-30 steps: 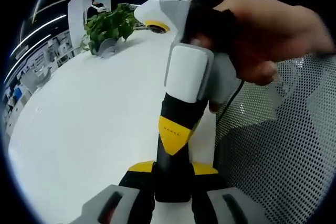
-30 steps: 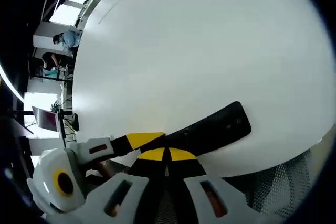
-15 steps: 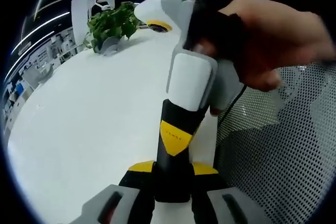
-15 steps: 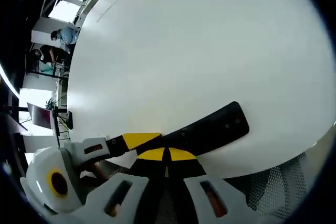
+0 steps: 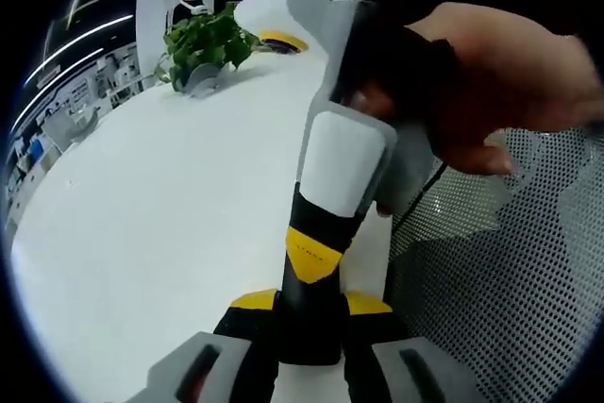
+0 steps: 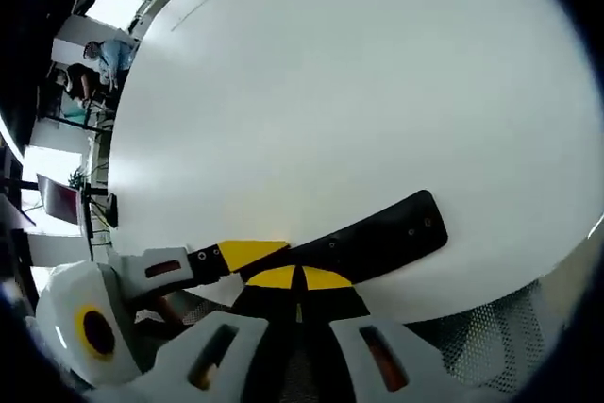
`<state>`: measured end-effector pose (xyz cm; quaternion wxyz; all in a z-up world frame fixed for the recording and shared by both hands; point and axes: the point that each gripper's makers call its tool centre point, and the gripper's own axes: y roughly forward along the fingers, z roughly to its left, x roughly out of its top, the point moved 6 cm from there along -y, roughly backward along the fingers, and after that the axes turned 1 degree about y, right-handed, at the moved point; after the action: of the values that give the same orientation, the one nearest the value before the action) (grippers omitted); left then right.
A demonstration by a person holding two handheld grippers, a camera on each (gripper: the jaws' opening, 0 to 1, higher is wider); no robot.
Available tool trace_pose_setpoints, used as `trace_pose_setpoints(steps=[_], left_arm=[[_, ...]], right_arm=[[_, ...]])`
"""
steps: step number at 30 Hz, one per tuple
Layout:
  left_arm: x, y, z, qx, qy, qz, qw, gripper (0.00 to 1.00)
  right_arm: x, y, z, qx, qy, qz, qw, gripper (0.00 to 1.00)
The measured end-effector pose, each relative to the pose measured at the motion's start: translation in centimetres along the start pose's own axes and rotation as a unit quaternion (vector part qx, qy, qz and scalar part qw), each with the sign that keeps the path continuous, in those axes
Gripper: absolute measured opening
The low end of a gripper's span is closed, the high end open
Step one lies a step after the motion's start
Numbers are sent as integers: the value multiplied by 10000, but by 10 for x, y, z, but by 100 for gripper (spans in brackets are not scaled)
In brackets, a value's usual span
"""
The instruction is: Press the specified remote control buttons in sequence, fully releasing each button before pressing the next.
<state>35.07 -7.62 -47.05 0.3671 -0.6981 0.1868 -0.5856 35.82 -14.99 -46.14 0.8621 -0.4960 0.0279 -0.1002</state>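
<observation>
One remote (image 6: pixel 363 241), black, lies on the white table (image 6: pixel 359 92) right at my right gripper (image 6: pixel 298 278), whose yellow-tipped jaws sit closed together over its near end. My left gripper (image 5: pixel 310 304) clamps that same end; it enters the right gripper view from the left (image 6: pixel 231 254). Ahead of my left tool, a hand (image 5: pixel 491 92) grips the right one. Beyond it stands a plant (image 5: pixel 203 44); a mesh chair (image 5: pixel 510 280) is to its right.
</observation>
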Motion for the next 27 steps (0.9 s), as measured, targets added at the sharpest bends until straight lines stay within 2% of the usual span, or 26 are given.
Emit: trace_pose_setpoints(steps=[2, 3, 4, 8, 9, 11, 14, 17, 22, 23, 24, 25, 26, 27], left_arm=[[0, 0, 0, -8, 40, 5, 10000, 24], [0, 0, 0, -21, 55, 7, 10000, 24], [1, 0, 0, -22, 57, 6, 10000, 24], [1, 0, -1, -28, 158, 33, 9999, 24], [1, 0, -1, -33, 207, 54, 9998, 24], [1, 0, -1, -50, 289, 97, 9995, 25], [1, 0, 0, -84, 319, 130, 9994, 25], [1, 0, 0, -100, 339, 154, 9993, 25], [2, 0, -1, -84, 472, 232, 9986, 25], [2, 0, -2, -81, 451, 232, 9987, 25], [2, 0, -1, -80, 437, 234, 9987, 25], [2, 0, -1, -82, 451, 232, 9987, 25], [2, 0, -1, -80, 445, 237, 9987, 25], [2, 1, -1, -80, 446, 245, 9987, 25]], right_arm=[[-1, -1, -5, 423, 27, -53, 9991, 0], [-1, -1, -6, 509, 156, -102, 9985, 0], [-1, -2, -6, 518, 540, -55, 9972, 0], [2, -4, -2, 270, -91, -99, 9995, 0], [4, -7, 0, 219, -310, -190, 9991, 0], [7, -12, 1, 90, -489, -429, 9978, 0], [8, -19, 0, 41, -481, -537, 9974, 0], [14, -27, 2, 216, -357, -838, 9956, 0], [30, -48, 6, 538, -393, -1670, 9837, 0], [35, -57, 9, 665, -481, -1994, 9765, 0], [36, -60, 11, 711, -534, -2119, 9732, 0], [41, -74, 17, 820, -770, -2551, 9603, 0], [43, -80, 19, 837, -879, -2706, 9550, 0], [41, -89, 24, 826, -1037, -2946, 9464, 0]])
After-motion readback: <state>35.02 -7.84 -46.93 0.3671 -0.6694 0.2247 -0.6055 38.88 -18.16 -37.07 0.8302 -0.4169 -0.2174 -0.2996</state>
